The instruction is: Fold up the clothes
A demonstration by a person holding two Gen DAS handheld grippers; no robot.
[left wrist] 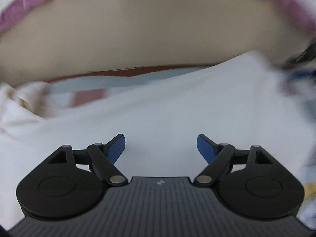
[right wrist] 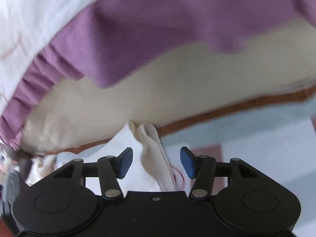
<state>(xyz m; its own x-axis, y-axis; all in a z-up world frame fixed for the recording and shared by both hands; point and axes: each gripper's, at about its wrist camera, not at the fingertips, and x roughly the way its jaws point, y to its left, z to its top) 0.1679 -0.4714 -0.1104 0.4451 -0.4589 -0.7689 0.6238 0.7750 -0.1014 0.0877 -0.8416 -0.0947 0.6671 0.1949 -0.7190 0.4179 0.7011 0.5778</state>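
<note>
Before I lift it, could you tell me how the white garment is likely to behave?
The white garment is probably floppy: it bunches into soft folds between the open right tool's pads. It likely drapes and sags, since it lies flat under the left tool.

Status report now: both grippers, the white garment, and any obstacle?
Left gripper open above white garment. Right gripper open, cloth fold loose between pads. Purple garment beyond, clear.
</note>
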